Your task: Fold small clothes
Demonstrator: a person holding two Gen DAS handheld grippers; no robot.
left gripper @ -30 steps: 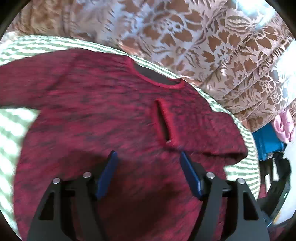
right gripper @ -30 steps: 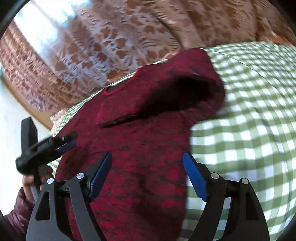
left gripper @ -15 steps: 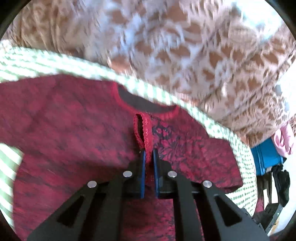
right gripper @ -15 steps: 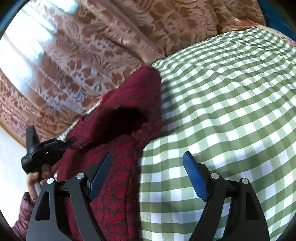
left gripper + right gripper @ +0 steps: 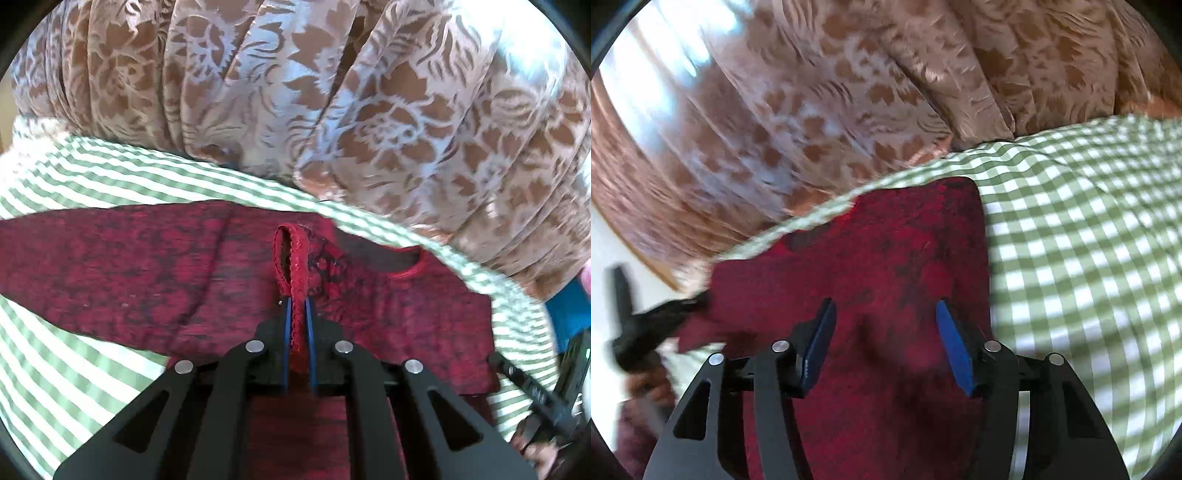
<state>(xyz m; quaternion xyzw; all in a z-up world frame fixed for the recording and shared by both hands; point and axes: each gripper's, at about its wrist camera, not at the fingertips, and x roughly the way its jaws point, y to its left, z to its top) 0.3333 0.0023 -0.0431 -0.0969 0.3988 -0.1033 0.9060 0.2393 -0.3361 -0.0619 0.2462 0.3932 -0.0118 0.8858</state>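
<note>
A small dark red knitted sweater (image 5: 155,280) lies on a green-and-white checked cloth (image 5: 55,369). My left gripper (image 5: 297,306) is shut on the sweater's sleeve cuff (image 5: 295,258), held up near the neckline (image 5: 410,273). In the right wrist view the sweater (image 5: 886,258) lies beneath my right gripper (image 5: 884,321), whose jaws stand open with red fabric between and below them, not pinched. The left gripper (image 5: 646,325) shows blurred at the left there.
A brown floral curtain (image 5: 295,92) hangs right behind the cloth's far edge. The checked cloth (image 5: 1089,258) stretches to the right. Blue and pink items (image 5: 565,314) sit at the far right. The right gripper's body (image 5: 554,387) shows at the lower right.
My left gripper closed on the folded sleeve's cuff and carried it toward the neckline. My right gripper swung out over the checked cloth, then back over the sweater, staying open but narrower.
</note>
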